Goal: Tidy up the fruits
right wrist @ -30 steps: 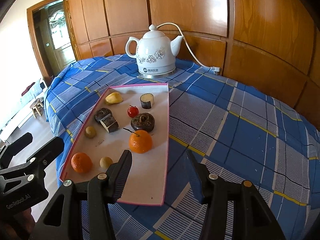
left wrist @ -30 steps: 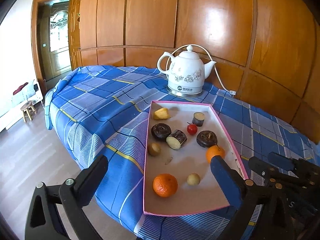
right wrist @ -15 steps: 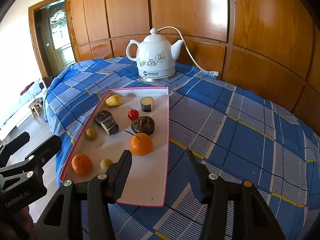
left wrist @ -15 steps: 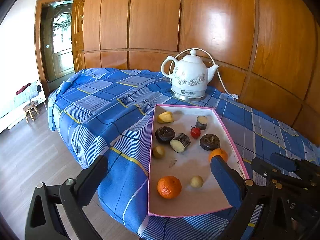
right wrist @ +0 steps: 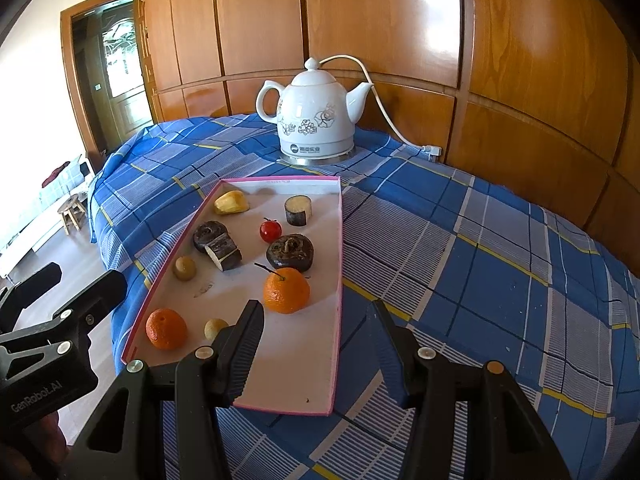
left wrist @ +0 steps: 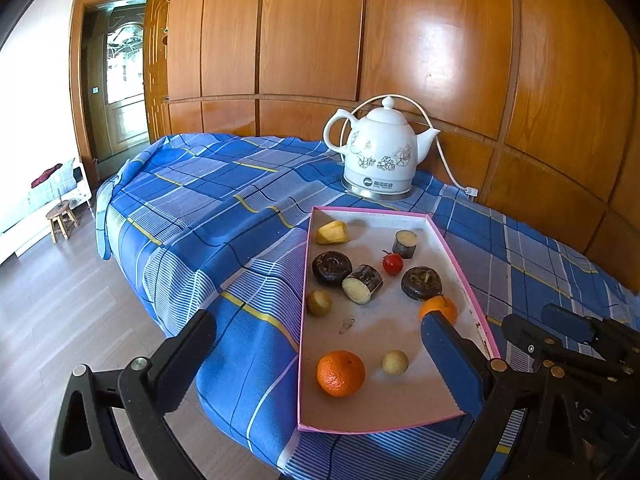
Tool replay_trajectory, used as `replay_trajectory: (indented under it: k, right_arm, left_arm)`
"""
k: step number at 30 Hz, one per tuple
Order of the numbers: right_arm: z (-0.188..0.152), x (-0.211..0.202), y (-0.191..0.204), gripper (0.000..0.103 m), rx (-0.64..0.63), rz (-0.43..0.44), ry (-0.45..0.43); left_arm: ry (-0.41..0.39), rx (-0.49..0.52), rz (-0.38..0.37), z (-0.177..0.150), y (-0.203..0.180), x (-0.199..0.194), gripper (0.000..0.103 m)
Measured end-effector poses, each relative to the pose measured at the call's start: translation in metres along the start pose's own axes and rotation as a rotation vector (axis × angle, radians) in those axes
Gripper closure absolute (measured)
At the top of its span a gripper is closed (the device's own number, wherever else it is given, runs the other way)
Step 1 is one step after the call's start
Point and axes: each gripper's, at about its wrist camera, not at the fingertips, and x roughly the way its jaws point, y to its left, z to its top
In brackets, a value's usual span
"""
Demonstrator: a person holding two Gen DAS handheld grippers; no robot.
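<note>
A pink-rimmed white tray (left wrist: 472,300) (right wrist: 338,280) lies on the blue plaid cloth. It holds two oranges (left wrist: 341,373) (right wrist: 286,290), a red cherry tomato (left wrist: 392,264) (right wrist: 270,230), a yellow piece (left wrist: 331,233), two dark round fruits (left wrist: 331,267) (right wrist: 290,253), two cut dark-skinned pieces (left wrist: 362,283) (right wrist: 298,210) and two small pale round fruits (left wrist: 395,362) (right wrist: 184,268). My left gripper (left wrist: 316,360) is open and empty, near the tray's front end. My right gripper (right wrist: 316,344) is open and empty, above the tray's front right corner.
A white floral electric kettle (left wrist: 380,156) (right wrist: 316,120) with a cord stands behind the tray by the wooden wall panels (left wrist: 440,40). The cloth drops off at the left to a wooden floor (left wrist: 60,300) with a small stool (left wrist: 60,216).
Both grippers have risen and pulled back a little, so tray and kettle sit lower and smaller in view. The fruits have not moved. Both grippers stay open.
</note>
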Motion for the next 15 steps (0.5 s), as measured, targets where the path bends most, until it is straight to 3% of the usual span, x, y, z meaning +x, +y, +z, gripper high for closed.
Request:
replay_trajectory:
  k: [15]
  right_arm:
    - [0.0002,0.0006,-0.0022,0.049,-0.003,0.013,0.0]
  left_arm:
    - [0.001,0.001,0.01,-0.0011,0.0023,0.0007,0.003]
